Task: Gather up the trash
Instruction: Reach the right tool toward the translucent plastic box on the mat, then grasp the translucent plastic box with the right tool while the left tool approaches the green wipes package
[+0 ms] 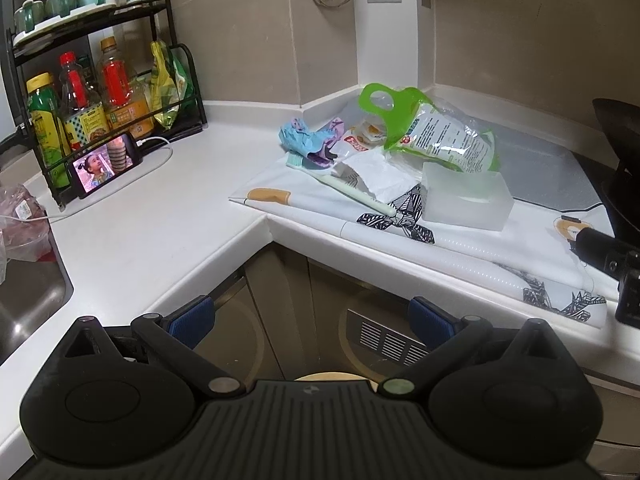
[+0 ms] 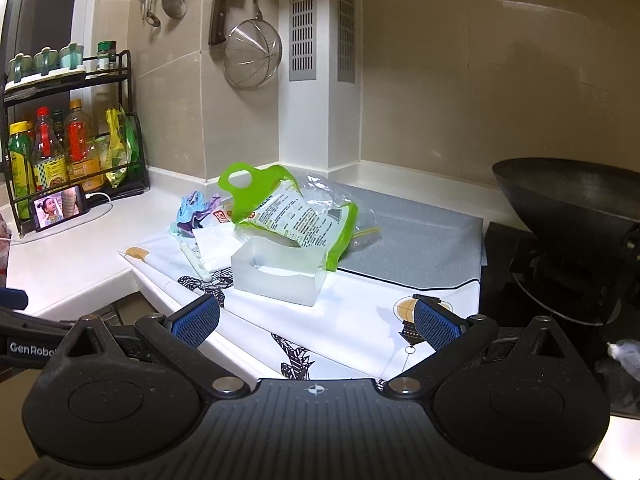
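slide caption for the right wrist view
Open right gripper faces a green bag, clear box and toothbrush.

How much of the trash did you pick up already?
None yet, it seems. Both the left gripper and right gripper are open and empty. Still on the counter: the green-and-clear plastic bag, the crumpled blue-purple wrapper, the white paper napkin and the clear plastic box.

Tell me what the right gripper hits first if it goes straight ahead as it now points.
Most likely the translucent plastic box. The right gripper is open and empty above the patterned mat, and the box lies nearest in its line, with the green-edged bag behind. Depth is uncertain in this fisheye view.
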The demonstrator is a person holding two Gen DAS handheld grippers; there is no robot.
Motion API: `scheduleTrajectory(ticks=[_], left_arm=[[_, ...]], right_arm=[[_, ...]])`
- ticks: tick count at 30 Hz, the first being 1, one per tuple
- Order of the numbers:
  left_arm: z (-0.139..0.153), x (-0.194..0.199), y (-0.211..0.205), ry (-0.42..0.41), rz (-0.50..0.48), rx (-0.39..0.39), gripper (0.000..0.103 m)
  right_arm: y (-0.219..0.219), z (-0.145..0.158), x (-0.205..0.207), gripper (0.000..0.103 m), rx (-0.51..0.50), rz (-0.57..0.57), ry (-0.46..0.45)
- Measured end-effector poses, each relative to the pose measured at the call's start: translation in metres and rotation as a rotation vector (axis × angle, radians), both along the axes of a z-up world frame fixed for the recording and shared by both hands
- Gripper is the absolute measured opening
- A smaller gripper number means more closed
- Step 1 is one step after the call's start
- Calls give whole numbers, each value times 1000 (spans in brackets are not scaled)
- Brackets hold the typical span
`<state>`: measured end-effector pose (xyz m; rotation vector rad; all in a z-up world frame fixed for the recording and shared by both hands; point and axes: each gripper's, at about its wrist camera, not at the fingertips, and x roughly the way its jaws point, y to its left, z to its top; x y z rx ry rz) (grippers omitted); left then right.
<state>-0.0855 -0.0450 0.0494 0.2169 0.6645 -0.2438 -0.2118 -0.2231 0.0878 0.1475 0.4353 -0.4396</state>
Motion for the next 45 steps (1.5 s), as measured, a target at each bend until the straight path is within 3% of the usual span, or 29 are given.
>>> scheduleTrajectory(ticks=[12,15,20,24,29,31,35,40,45], left_arm=[[-16,10,-4,30,32,67,103],[-17,12,-2,33,44,78,103],[-16,16,2,43,72,86,103],[-17,20,4,55,89,100,103],[-18,28,6,74,114,112,103],[-18,31,6,76,122,119,103],[-21,41,2,91,139,129,103],[-27,48,-8,108,143,149,103],[-31,52,-18,109,140,172,103]], right_arm=[[-15,-19,26,103,38,50,4],[-17,-26,50,103,-1,100,20],[-19,-42,100,103,-173,154,88],[-43,-55,137,103,-77,241,147],[-62,-65,169,103,-104,337,180],[-70,-70,182,103,-63,378,215],[-84,-73,195,103,88,417,206],[-84,-73,197,103,98,418,198],[-89,-65,180,96,127,434,113]])
